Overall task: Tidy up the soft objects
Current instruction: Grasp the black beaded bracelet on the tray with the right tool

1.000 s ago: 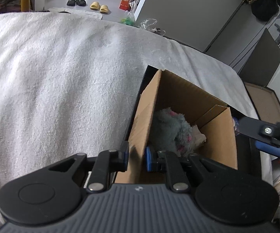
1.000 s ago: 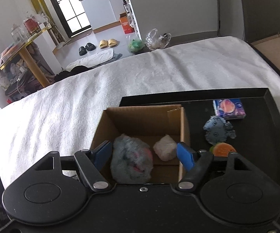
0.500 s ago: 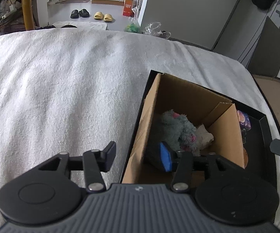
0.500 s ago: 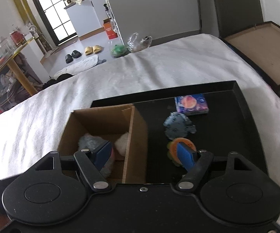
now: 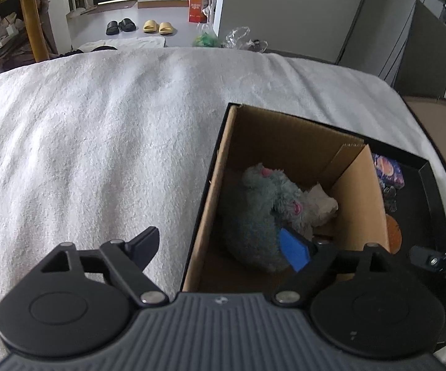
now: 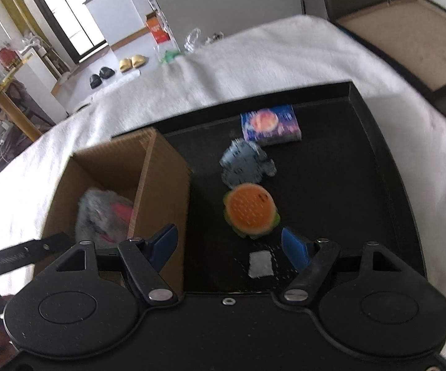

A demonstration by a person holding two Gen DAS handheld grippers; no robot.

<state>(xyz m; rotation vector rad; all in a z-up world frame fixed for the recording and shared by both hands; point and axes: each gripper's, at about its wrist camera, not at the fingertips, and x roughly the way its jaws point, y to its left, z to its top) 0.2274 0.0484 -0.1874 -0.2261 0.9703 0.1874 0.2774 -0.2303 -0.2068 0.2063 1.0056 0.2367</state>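
Over the black tray (image 6: 386, 167), both tongs, left tongs (image 5: 223, 247) and right tongs (image 6: 229, 244), gape released, empty.

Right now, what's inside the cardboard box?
Inside the cardboard box: a grey plush toy and a pale soft item beside it. Anything beneath them is hidden.

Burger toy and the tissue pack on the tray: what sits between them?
In the right wrist view, a blue-grey fuzzy toy lies on the black tray between the burger toy and the tissue pack, apparently touching the burger's far edge.
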